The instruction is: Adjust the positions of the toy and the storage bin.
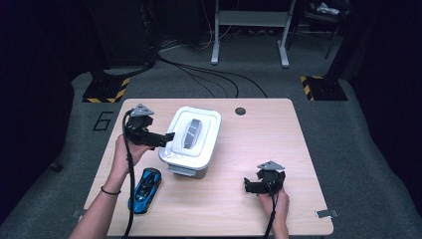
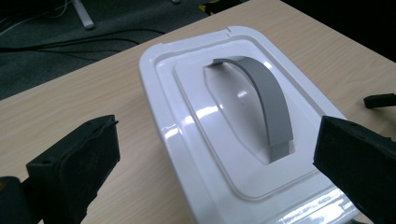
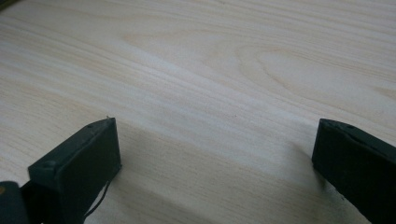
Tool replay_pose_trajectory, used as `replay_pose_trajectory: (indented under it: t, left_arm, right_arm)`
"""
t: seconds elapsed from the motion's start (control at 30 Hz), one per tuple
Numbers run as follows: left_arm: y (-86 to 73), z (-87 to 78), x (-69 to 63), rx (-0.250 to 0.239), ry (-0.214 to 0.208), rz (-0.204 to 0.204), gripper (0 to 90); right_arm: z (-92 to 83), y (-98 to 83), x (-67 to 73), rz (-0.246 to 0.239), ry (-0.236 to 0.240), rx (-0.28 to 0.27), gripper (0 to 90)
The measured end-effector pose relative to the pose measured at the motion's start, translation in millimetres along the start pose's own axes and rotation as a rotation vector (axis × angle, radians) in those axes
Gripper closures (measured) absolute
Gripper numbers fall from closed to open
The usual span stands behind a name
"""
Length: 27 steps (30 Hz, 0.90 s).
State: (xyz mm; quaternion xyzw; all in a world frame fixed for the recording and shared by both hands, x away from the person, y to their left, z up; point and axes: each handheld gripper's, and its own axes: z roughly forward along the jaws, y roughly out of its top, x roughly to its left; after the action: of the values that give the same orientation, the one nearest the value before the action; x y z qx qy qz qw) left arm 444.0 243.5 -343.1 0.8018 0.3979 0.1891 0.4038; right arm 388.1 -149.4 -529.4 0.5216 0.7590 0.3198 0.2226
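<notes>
The left hand-held gripper (image 1: 166, 138) hovers at the near left edge of the box (image 1: 191, 142), its jaws spread wide and holding nothing. In the left gripper view the white lid (image 2: 224, 140) lies straight ahead of and below those jaws, with the grey handle (image 2: 271, 100) arching over a recess in the lid's middle — the handle sits ahead of the jaws and nearer the right-hand jaw, not between them. Whether a jaw touches the lid's rim cannot be told.

The box stands on the desk (image 1: 259, 134), closed, a grey latch (image 1: 181, 171) showing on its near end. Just behind and below the left hand-held gripper, beside the person's left forearm, a blue toy car (image 1: 145, 189) lies on the desk, near the box but apart from it.

The right hand-held gripper (image 1: 249, 185) rests low over the desk, well apart from the box and to its right, pointing left toward the car's side. Its jaws are also wide apart and empty — the right gripper view has bare wood grain (image 3: 210, 93) between them, with their shadows falling on the surface just beneath.
</notes>
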Motion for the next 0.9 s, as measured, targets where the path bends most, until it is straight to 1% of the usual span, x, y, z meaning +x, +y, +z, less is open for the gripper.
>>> replay_pose_trajectory:
  t: [0.17, 0.23, 0.27, 0.3, 0.33, 0.37, 0.4, 0.47, 0.5, 0.53, 0.57, 0.6, 0.63, 0.67, 0.73, 0.77, 0.8, 0.83, 0.9]
  left_arm:
    - [3.7, 20.4, -11.2, 0.032, -0.014, 0.025, 0.5]
    - [4.7, 29.1, -16.3, 0.022, -0.013, 0.020, 1.0]
    - [5.5, 33.6, -18.7, 0.027, -0.014, 0.025, 1.4]
    - [5.7, 36.3, -19.8, 0.030, -0.013, 0.033, 2.4]
    - [5.7, 40.3, -21.9, 0.029, -0.013, 0.033, 3.8]
    - [6.0, 44.2, -23.2, 0.043, -0.014, 0.045, 5.2]
    - [5.9, 48.1, -24.6, 0.040, -0.015, 0.041, 7.0]
    - [5.8, 53.9, -26.5, 0.048, -0.012, 0.051, 11.9]
    - [5.7, 56.2, -27.6, 0.044, -0.010, 0.046, 14.8]
    - [5.7, 58.8, -28.4, 0.051, -0.009, 0.061, 15.1]
    - [5.5, 60.5, -29.4, 0.045, -0.012, 0.059, 18.1]
    - [5.6, 62.2, -30.9, 0.049, -0.021, 0.073, 25.8]
    - [5.6, 63.5, -32.8, 0.052, -0.019, 0.077, 30.0]
    - [5.8, 64.8, -35.5, 0.058, -0.014, 0.089, 34.5]
    - [6.0, 67.4, -40.0, 0.066, -0.003, 0.109, 39.7]
    - [5.8, 69.1, -41.8, 0.068, 0.010, 0.118, 43.0]
    - [5.5, 70.2, -43.1, 0.074, 0.012, 0.127, 45.9]
    - [5.1, 70.9, -43.9, 0.068, 0.007, 0.123, 48.7]
    - [4.7, 71.8, -46.8, 0.061, 0.013, 0.145, 56.1]
  right_arm:
    - [0.0, 0.0, 0.0, 0.000, 0.000, 0.000, 0.2]
    - [0.0, 0.0, -0.1, 0.000, 0.000, 0.000, 0.2]
    - [0.0, 0.0, 0.0, 0.000, 0.000, 0.000, 0.2]
    - [0.0, 0.0, 0.0, 0.000, 0.000, 0.000, 0.3]
    - [0.0, 0.0, 0.0, 0.000, 0.000, 0.000, 0.2]
    - [0.0, 0.0, 0.0, 0.000, 0.000, 0.000, 0.2]
    - [0.0, 0.0, 0.0, 0.000, 0.000, 0.000, 0.2]
    - [0.0, 0.0, 0.1, 0.002, 0.000, 0.000, 0.2]
    - [0.0, 0.0, 0.1, 0.002, 0.000, 0.001, 0.2]
    - [0.0, 0.0, -0.1, 0.000, 0.000, 0.000, 0.2]
    - [-0.1, 0.0, 0.1, 0.003, 0.000, 0.001, 0.2]
    - [0.0, 0.0, 0.1, 0.002, 0.000, 0.000, 0.2]
    - [0.0, 0.0, -0.1, -0.001, 0.000, 0.000, 0.2]
    - [0.0, 0.0, 0.1, 0.002, 0.000, 0.000, 0.2]
    - [-0.1, -0.1, 0.1, 0.003, 0.001, 0.001, 0.3]
    - [0.0, 0.0, 0.0, 0.000, 0.001, -0.001, 0.3]
    - [0.0, 0.0, 0.0, 0.000, 0.001, -0.001, 0.3]
    - [0.0, 0.0, -0.1, -0.001, 0.001, -0.001, 0.4]
    - [0.0, 0.0, 0.0, 0.000, 0.001, -0.001, 0.4]
